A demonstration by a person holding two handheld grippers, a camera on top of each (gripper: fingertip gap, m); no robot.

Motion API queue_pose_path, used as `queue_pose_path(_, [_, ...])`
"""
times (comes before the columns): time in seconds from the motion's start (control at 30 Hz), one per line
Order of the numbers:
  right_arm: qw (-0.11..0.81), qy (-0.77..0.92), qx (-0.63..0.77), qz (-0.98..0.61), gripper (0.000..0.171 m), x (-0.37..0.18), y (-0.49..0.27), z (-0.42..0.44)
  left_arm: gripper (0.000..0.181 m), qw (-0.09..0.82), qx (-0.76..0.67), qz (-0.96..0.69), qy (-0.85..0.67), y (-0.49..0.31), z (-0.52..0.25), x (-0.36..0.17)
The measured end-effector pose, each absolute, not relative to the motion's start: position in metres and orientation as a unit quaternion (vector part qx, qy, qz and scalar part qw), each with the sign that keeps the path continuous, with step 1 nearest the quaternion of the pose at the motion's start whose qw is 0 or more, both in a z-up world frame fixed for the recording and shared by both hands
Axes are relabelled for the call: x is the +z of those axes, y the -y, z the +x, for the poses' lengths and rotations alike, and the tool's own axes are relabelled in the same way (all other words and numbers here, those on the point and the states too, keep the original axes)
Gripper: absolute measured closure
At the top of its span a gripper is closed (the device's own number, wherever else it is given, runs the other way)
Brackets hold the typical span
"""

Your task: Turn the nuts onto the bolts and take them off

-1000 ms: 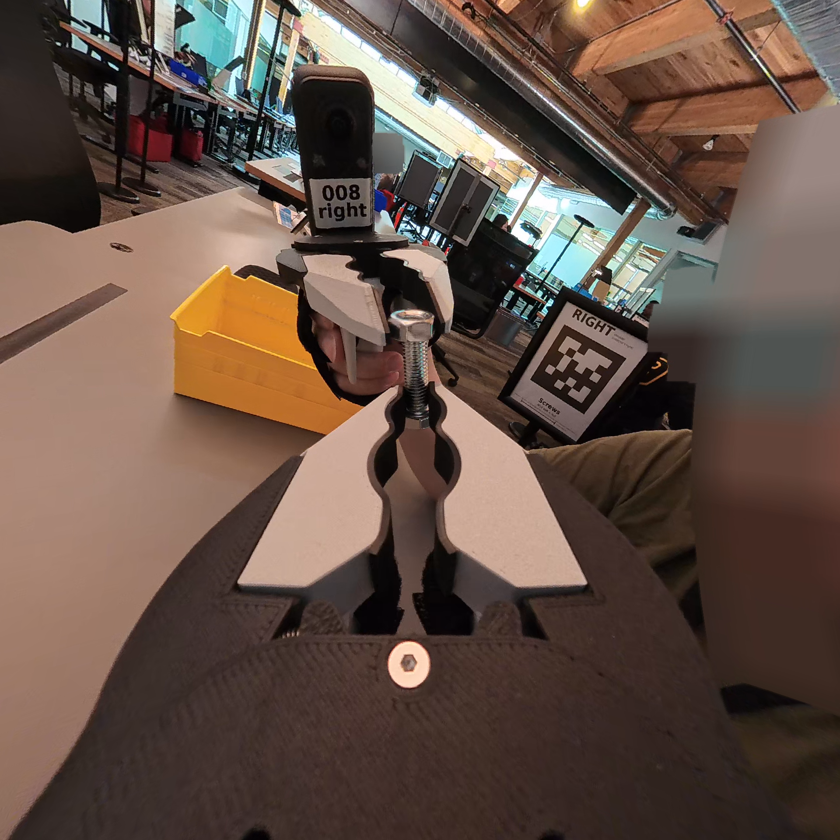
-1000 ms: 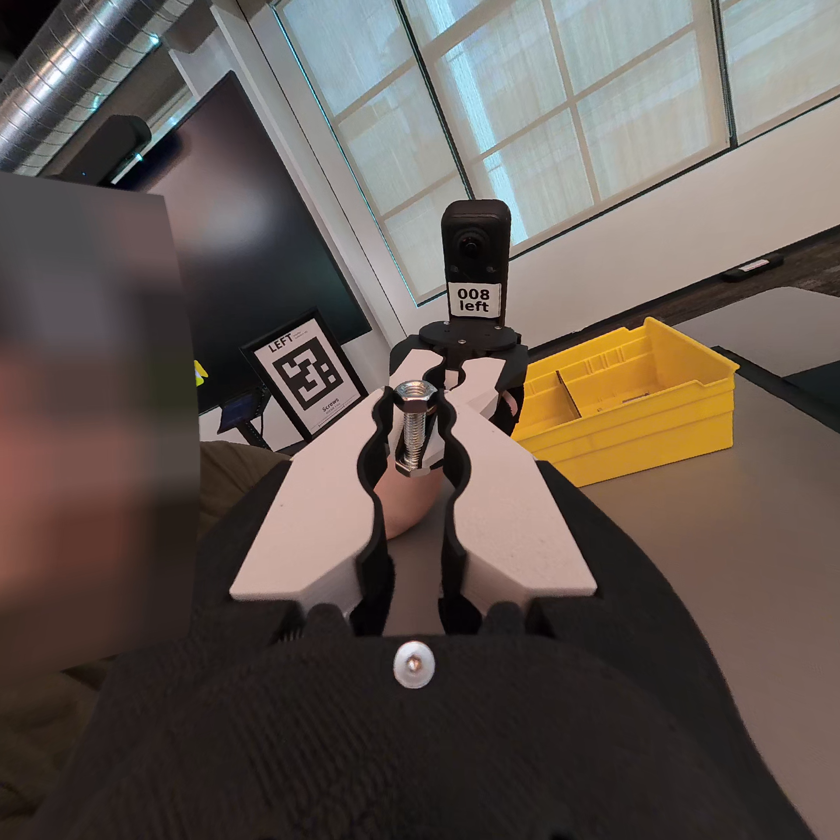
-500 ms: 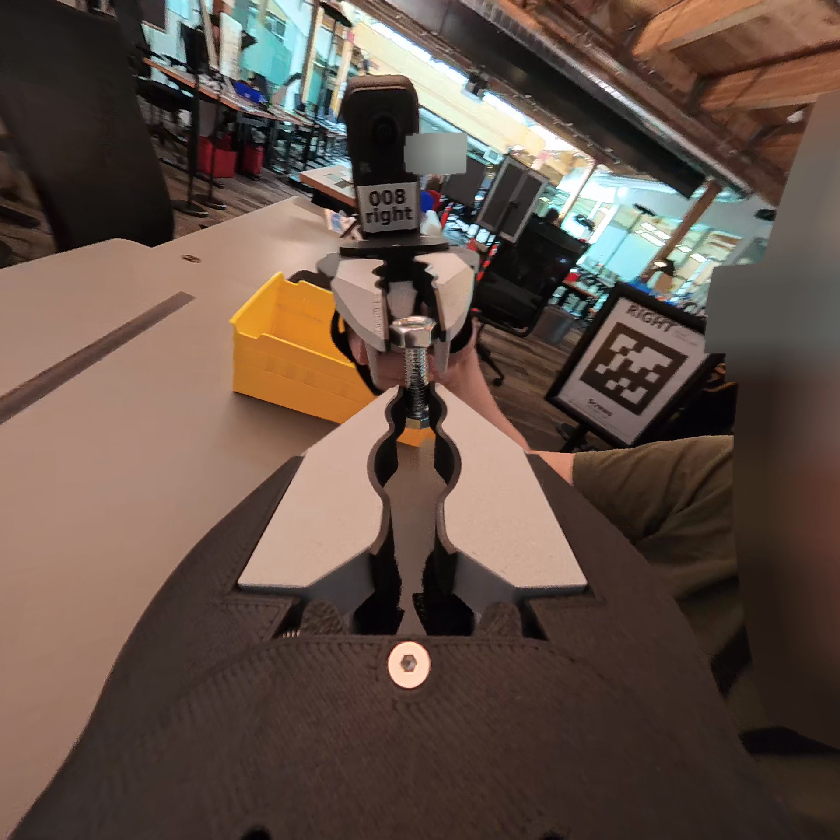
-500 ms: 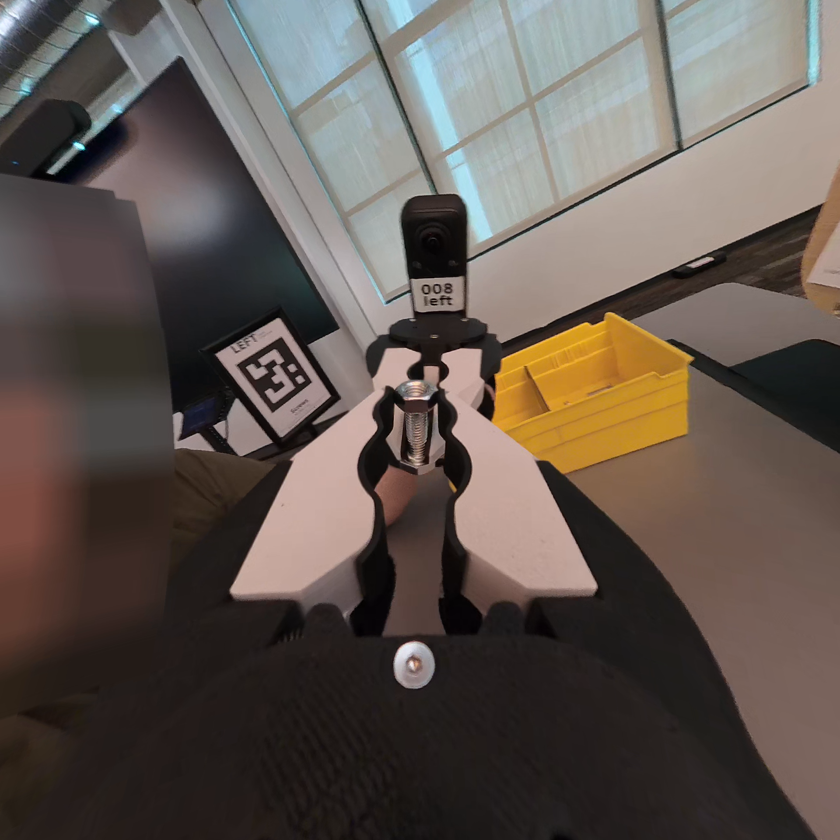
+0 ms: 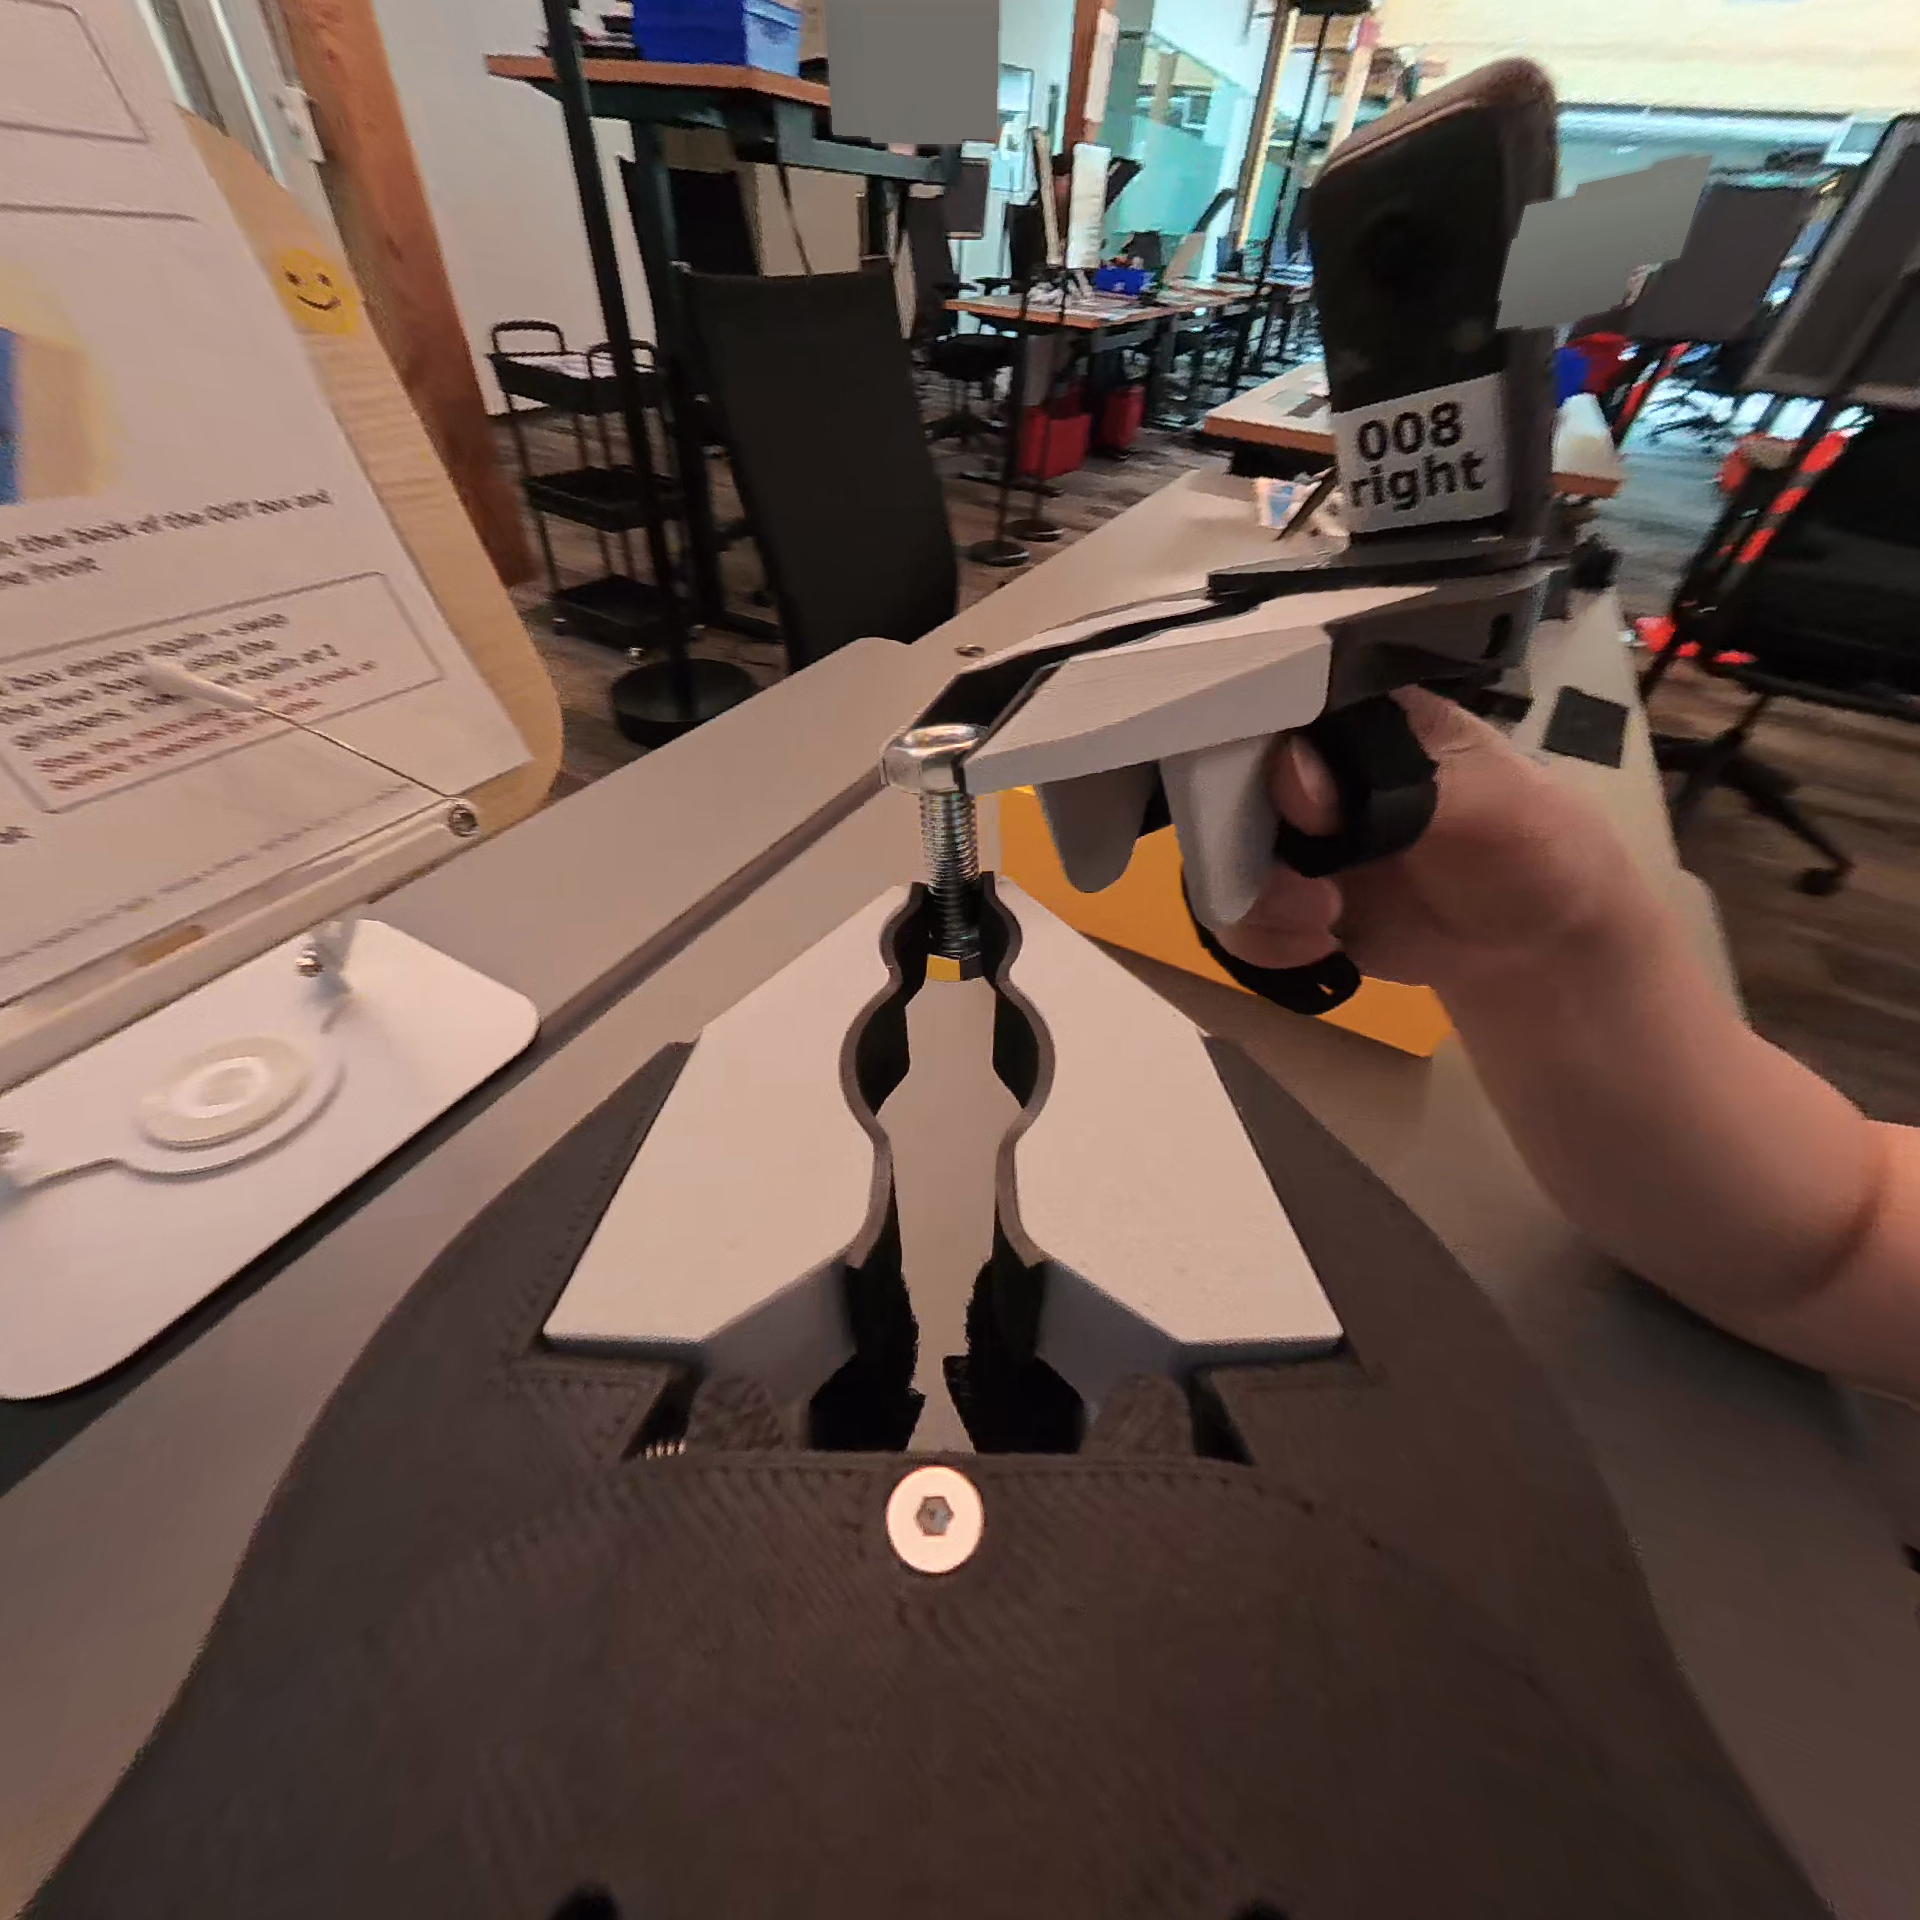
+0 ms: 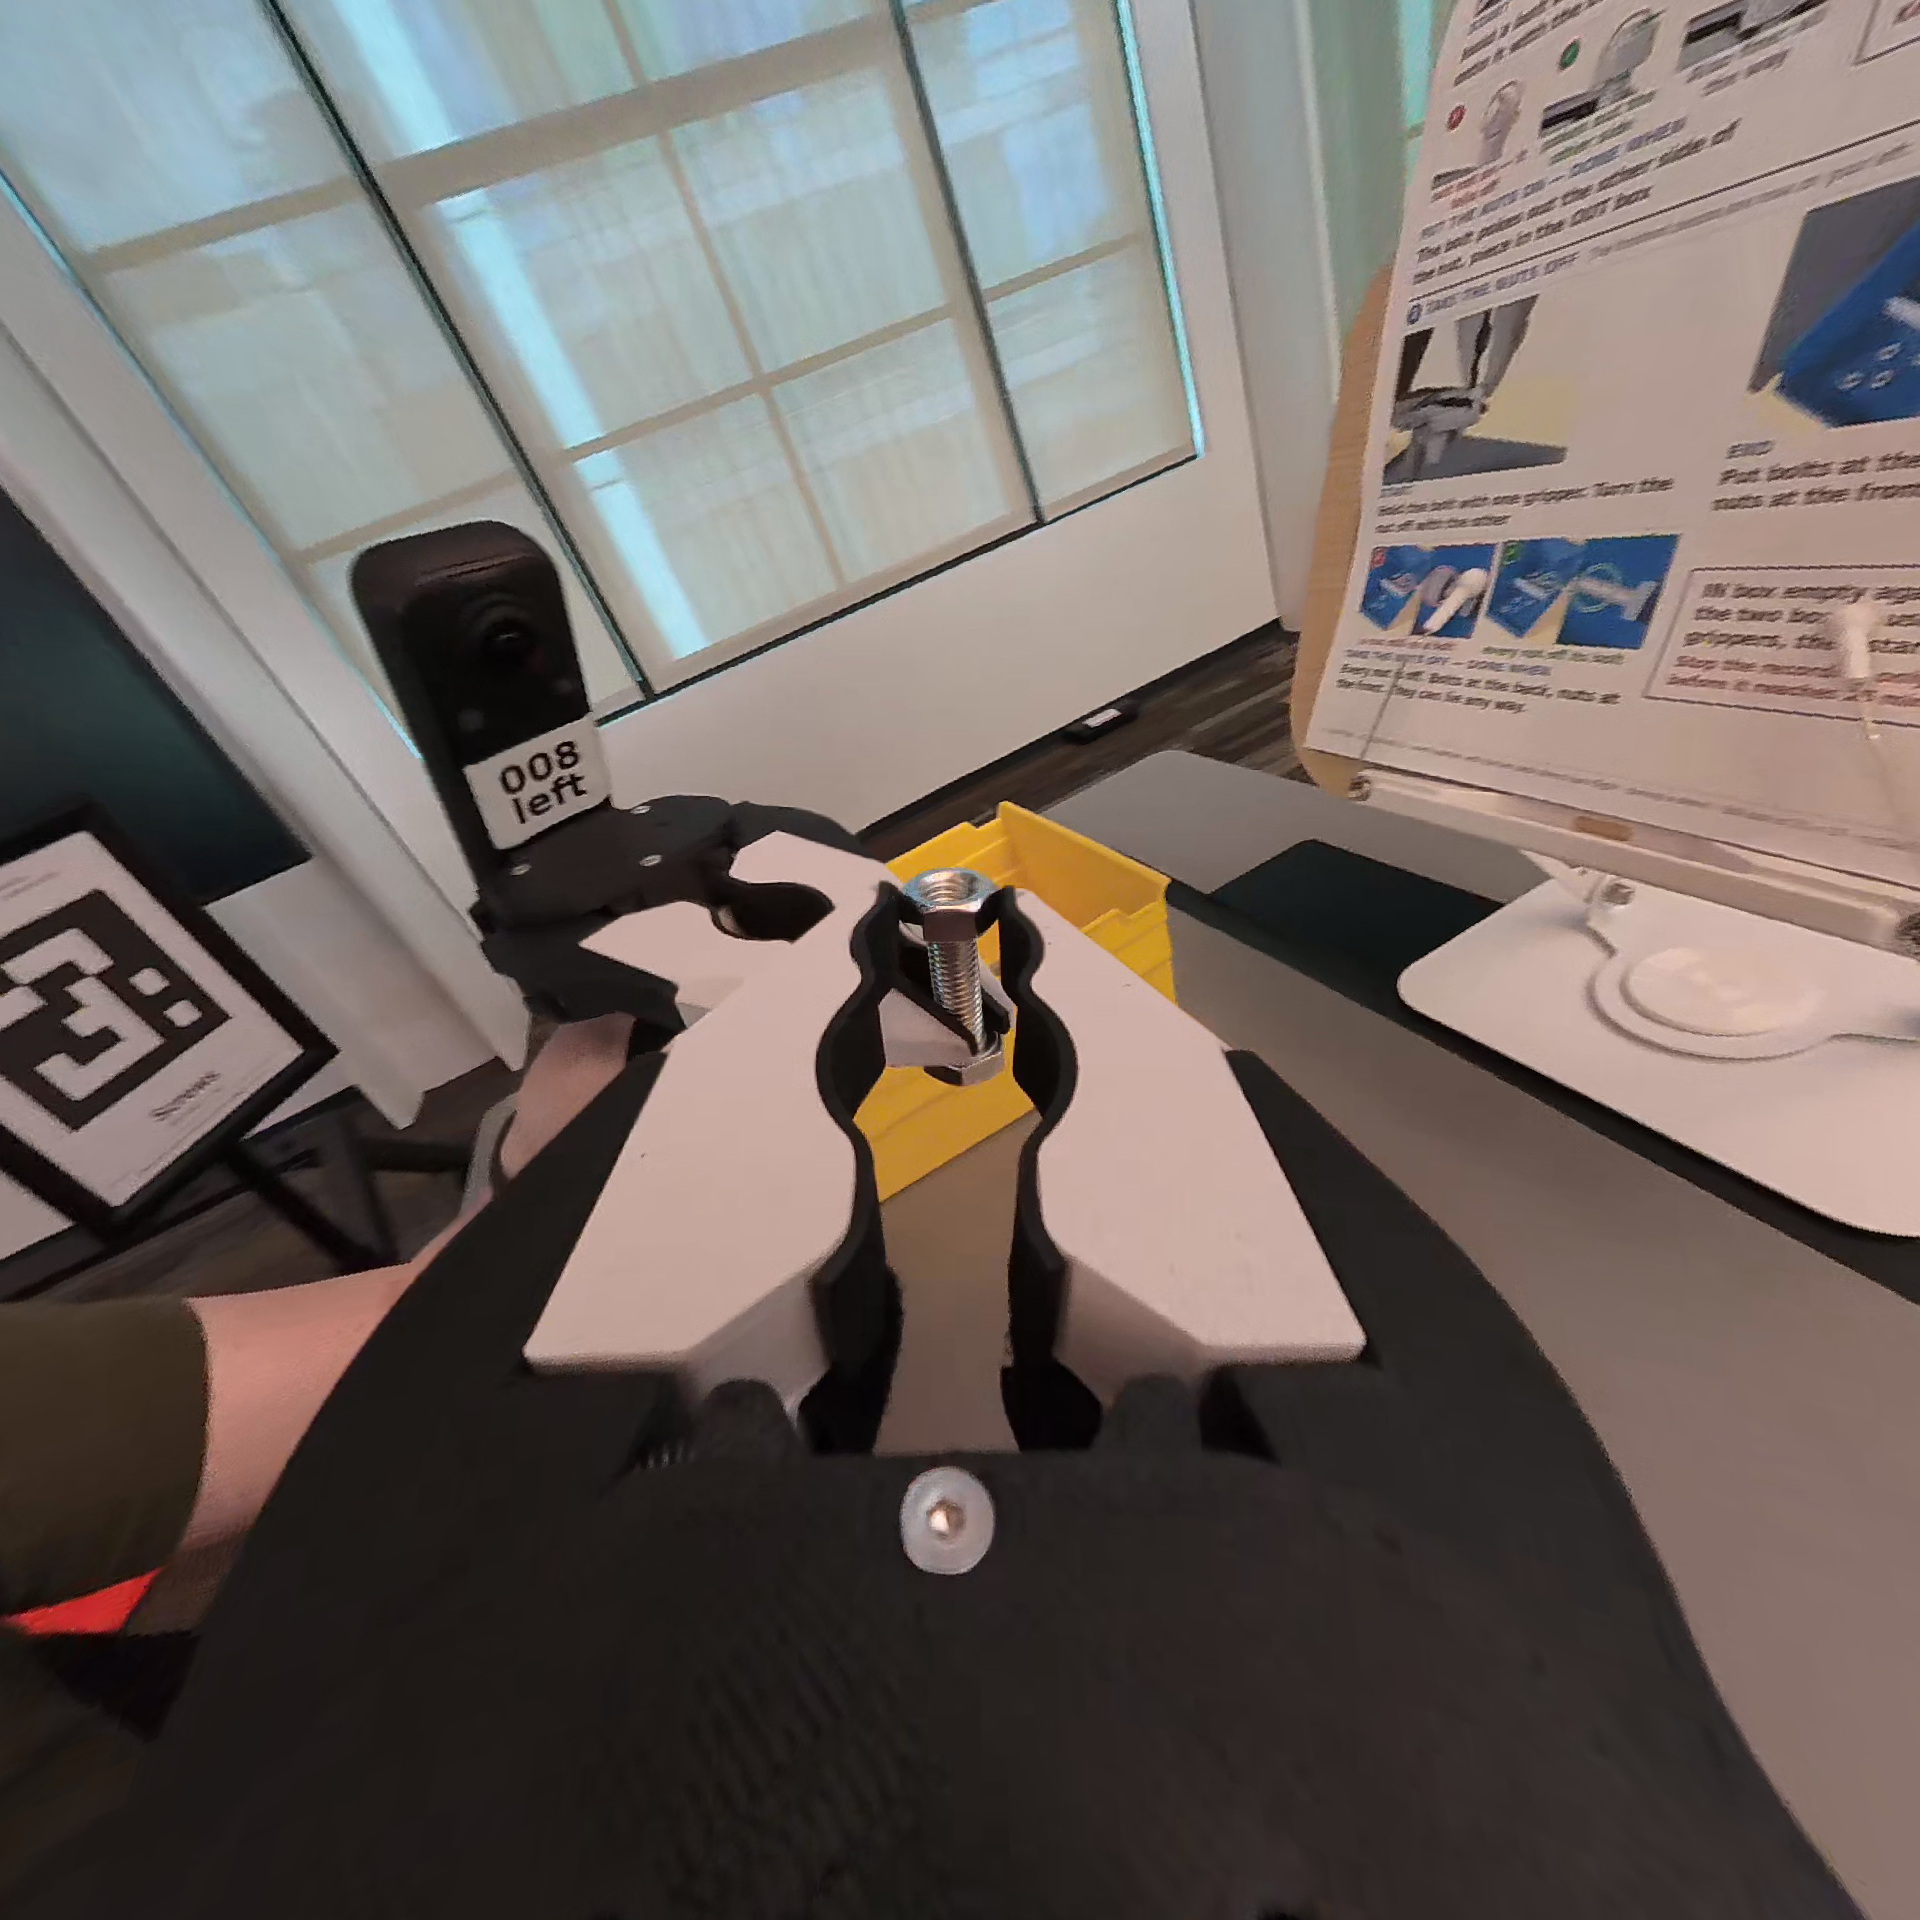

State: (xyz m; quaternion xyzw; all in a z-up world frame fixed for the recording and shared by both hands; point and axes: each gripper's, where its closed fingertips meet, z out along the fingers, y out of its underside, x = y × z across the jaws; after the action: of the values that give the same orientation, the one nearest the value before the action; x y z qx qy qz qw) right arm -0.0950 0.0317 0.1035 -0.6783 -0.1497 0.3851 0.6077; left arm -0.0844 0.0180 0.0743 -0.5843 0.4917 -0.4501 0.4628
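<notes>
A silver bolt point(image 5: 949, 852) stands upright between my two grippers above the grey table point(image 5: 675, 831). My left gripper point(image 5: 951, 920) is shut on the bolt's lower end, near its hex head point(image 6: 971, 1062). My right gripper point(image 6: 945, 920) is shut on the hex nut point(image 6: 945, 896) at the bolt's upper end. In the left wrist view the right gripper point(image 5: 971, 750) reaches in side-on from the right, held by a hand point(image 5: 1455, 894). In the right wrist view the left gripper point(image 6: 925, 1039) comes in from the left, under my right fingers.
A yellow bin point(image 5: 1174, 925) sits on the table just behind the grippers and also shows in the right wrist view point(image 6: 1091, 904). An instruction board on a white stand base point(image 5: 260, 1091) stands beside them, at the right in the right wrist view point(image 6: 1662, 997). A framed code sign point(image 6: 94, 1018) stands off the table. Only a small space, under 4 cm, lies between the two pairs of fingers.
Both grippers have swung round the bolt while keeping hold. The right gripper, which faced the left one head-on, now lies side-on. The instruction board has come into both views.
</notes>
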Motion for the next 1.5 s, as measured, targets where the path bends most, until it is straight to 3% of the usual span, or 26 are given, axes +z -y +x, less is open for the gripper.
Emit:
queue_pose_path(0.23, [0.624, 0.157, 0.375, -0.668, 0.153, 0.109, -0.03, -0.095, 0.174, 0.469, -0.458, -0.577, -0.487, -0.018, -0.086, 0.079])
queue_pose_path(0.3, [0.641, 0.169, 0.367, -0.653, 0.133, 0.117, -0.028, -0.095, 0.174, 0.48, -0.455, -0.57, -0.488, -0.018, -0.087, 0.082])
queue_pose_path(0.43, [0.68, 0.198, 0.333, -0.622, 0.125, 0.131, -0.021, -0.091, 0.174, 0.505, -0.458, -0.547, -0.486, -0.017, -0.091, 0.093])
queue_pose_path(0.63, [0.705, 0.245, 0.309, -0.59, 0.124, 0.141, -0.008, -0.1, 0.174, 0.554, -0.436, -0.521, -0.481, -0.018, -0.098, 0.107])
queue_pose_path(1.0, [0.691, 0.273, 0.3, -0.598, 0.123, 0.136, -0.004, -0.111, 0.174, 0.549, -0.438, -0.522, -0.484, -0.016, -0.096, 0.106])
queue_pose_path(1.23, [0.699, 0.294, 0.3, -0.578, 0.136, 0.142, 0.005, -0.116, 0.174, 0.548, -0.441, -0.523, -0.481, -0.017, -0.098, 0.107])
queue_pose_path(1.37, [0.706, 0.276, 0.278, -0.59, 0.115, 0.14, -0.003, -0.111, 0.174, 0.547, -0.444, -0.522, -0.481, -0.016, -0.098, 0.108])
queue_pose_path(1.5, [0.701, 0.288, 0.281, -0.589, 0.115, 0.137, -0.002, -0.119, 0.174, 0.547, -0.443, -0.523, -0.481, -0.016, -0.098, 0.107])
